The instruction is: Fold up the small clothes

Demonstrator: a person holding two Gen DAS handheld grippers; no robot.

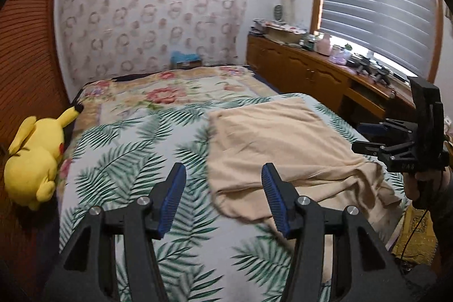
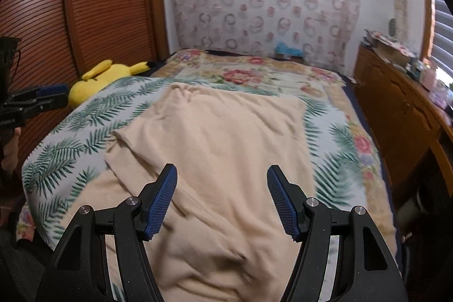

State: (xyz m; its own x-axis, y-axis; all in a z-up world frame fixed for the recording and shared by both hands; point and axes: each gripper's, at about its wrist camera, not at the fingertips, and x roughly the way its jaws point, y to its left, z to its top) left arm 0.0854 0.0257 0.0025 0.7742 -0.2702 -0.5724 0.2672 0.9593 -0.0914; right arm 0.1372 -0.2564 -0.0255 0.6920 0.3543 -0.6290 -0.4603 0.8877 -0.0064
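A beige garment (image 1: pixel 286 146) lies spread and partly rumpled on the fern-print bedspread (image 1: pixel 127 149); it also shows in the right wrist view (image 2: pixel 220 149). My left gripper (image 1: pixel 223 180) is open and empty, held above the garment's left edge. My right gripper (image 2: pixel 222 180) is open and empty, held above the garment's near half. The right gripper shows in the left wrist view (image 1: pixel 365 137) at the far right. The left gripper shows in the right wrist view (image 2: pixel 53 94) at the far left.
A yellow Pikachu plush (image 1: pixel 36 154) lies at the bed's left side by the slatted wooden wardrobe (image 2: pixel 56 19). A floral blanket (image 1: pixel 170 92) covers the far bed. A wooden sideboard (image 1: pixel 311 70) with clutter runs along the right under the window blinds.
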